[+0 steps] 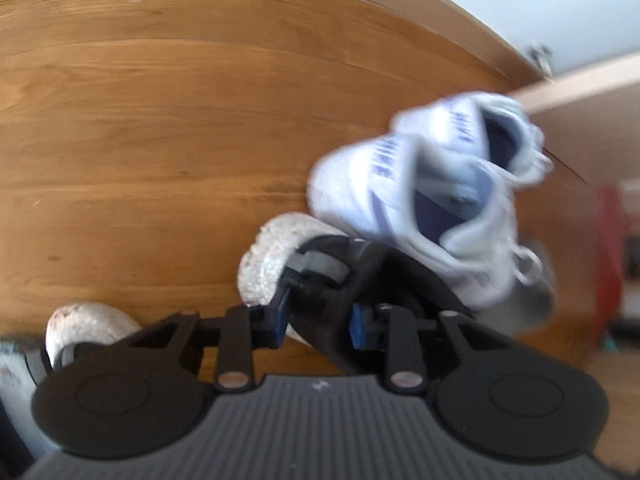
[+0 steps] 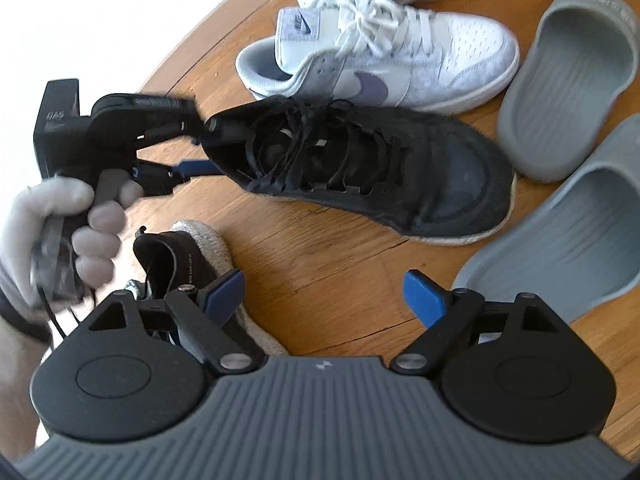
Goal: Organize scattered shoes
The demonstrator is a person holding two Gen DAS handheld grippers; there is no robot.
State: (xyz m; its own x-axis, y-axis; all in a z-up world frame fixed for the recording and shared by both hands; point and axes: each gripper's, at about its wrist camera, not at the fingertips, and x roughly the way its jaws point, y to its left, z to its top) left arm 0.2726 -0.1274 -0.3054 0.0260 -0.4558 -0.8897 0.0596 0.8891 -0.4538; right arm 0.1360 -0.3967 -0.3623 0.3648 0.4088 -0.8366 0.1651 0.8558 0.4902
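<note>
Sneaker (image 2: 360, 168) between trainers (image 2: 376, 64) and, seemingly, its mate (image 2: 192, 264)

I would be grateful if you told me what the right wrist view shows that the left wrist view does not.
Only the right wrist view shows the two grey rubber slides, the gloved hand and the open right gripper. Only the left wrist view shows the pale wall beyond the floor. Both show the left gripper shut on the heel of the black lace-up sneaker, the white sneakers with purple logos and the wooden floor.

A home interior: warm wooden plank floor (image 1: 160, 120) meeting a pale wall (image 1: 540, 0), with everyday footwear scattered on it, white sneakers (image 2: 384, 60), grey slides (image 2: 572, 80) and black trainers (image 2: 380, 176).
</note>
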